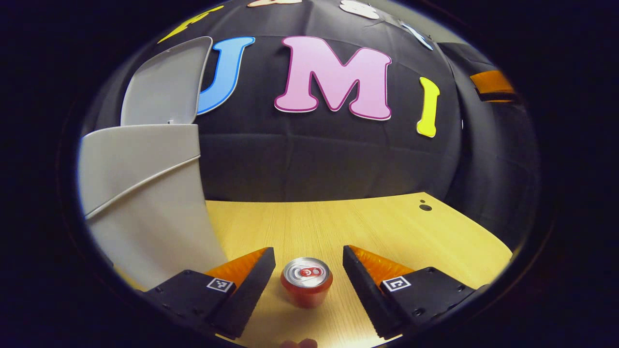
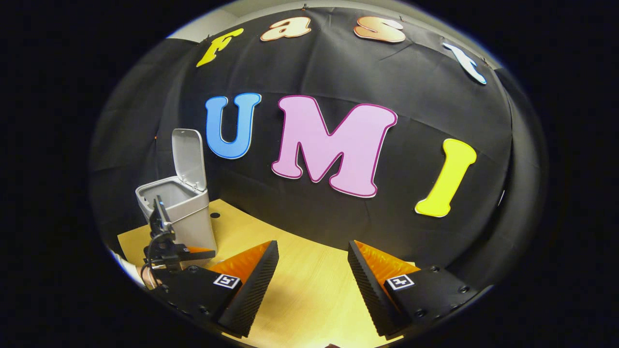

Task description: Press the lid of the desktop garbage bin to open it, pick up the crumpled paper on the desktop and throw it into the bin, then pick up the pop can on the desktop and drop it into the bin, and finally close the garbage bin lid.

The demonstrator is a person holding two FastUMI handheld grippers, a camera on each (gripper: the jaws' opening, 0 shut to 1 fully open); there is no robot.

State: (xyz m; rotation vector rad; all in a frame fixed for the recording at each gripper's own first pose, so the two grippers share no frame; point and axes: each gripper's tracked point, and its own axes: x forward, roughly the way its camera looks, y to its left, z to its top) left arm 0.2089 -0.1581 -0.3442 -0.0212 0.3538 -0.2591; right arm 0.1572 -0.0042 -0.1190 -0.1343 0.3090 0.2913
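Two grippers in play, and both have their fingers spread wide with nothing between the pads pressing on anything. In the left gripper view, the left gripper [image 1: 309,268] sits low over the wooden desktop [image 1: 377,227], and the red pop can [image 1: 306,281] stands upright right in the gap between its fingers, silver top facing up, not touched by either finger as far as I can see. Just off to the left of that is the grey garbage bin [image 1: 140,203], really close to the camera, with its lid [image 1: 167,82] flipped up and standing open against the black wall.

From the right gripper view, the right gripper [image 2: 313,263] hangs over a bare stretch of the desktop [image 2: 309,290], well apart from the bin. The garbage bin [image 2: 186,212] is over on the far left side there, lid [image 2: 189,157] upright, mouth open. The left gripper [image 2: 167,249] shows up right in front of the bin, with a bit of the person's hand [image 2: 145,275] behind it. Can't tell what's inside the bin from here, too small and shadowy.
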